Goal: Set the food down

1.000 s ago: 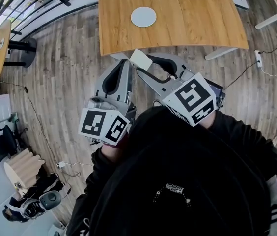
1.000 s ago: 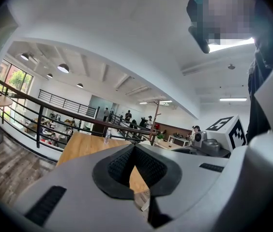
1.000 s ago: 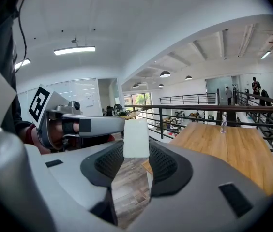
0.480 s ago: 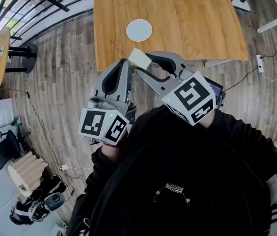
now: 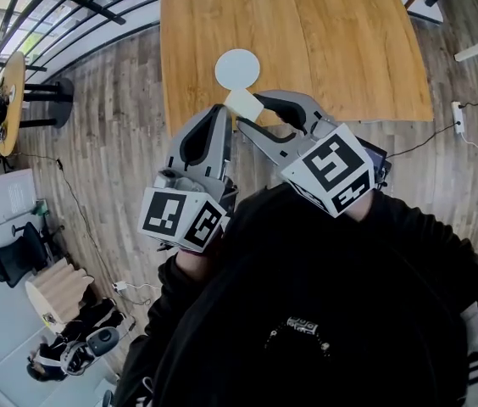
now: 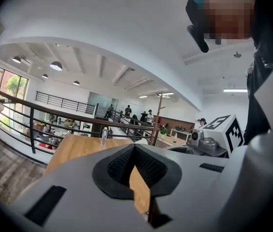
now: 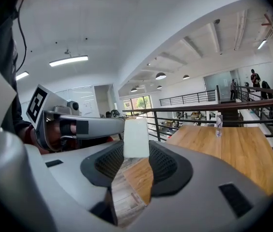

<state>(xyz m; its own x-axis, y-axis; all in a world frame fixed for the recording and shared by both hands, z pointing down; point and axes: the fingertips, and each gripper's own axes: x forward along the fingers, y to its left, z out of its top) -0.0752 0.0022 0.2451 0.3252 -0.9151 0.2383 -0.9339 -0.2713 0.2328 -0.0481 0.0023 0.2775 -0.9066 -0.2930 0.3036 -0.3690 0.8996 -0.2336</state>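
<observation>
A pale, cream-coloured block of food (image 5: pixel 242 103) sits between the tips of my right gripper (image 5: pixel 249 108), which is shut on it; the right gripper view shows the same block (image 7: pixel 136 137) standing upright between the pads. My left gripper (image 5: pixel 221 111) is just to its left with its tips together and nothing in them, and its closed jaw tips (image 6: pixel 134 147) show in the left gripper view. Both hover over the near edge of a wooden table (image 5: pixel 332 32). A round white plate (image 5: pixel 237 68) lies on the table just beyond the food.
A metal railing (image 5: pixel 78 2) runs along the table's far left side. Plank floor (image 5: pixel 112 134) with a cable (image 5: pixel 78 219) lies to the left. A small bottle (image 7: pixel 218 122) stands at the table's far end. A power strip (image 5: pixel 457 115) lies on the floor at right.
The table and plate have come nearer in the head view, so the grippers now reach over the table's near edge. The right gripper's hold on the food block is unchanged.
</observation>
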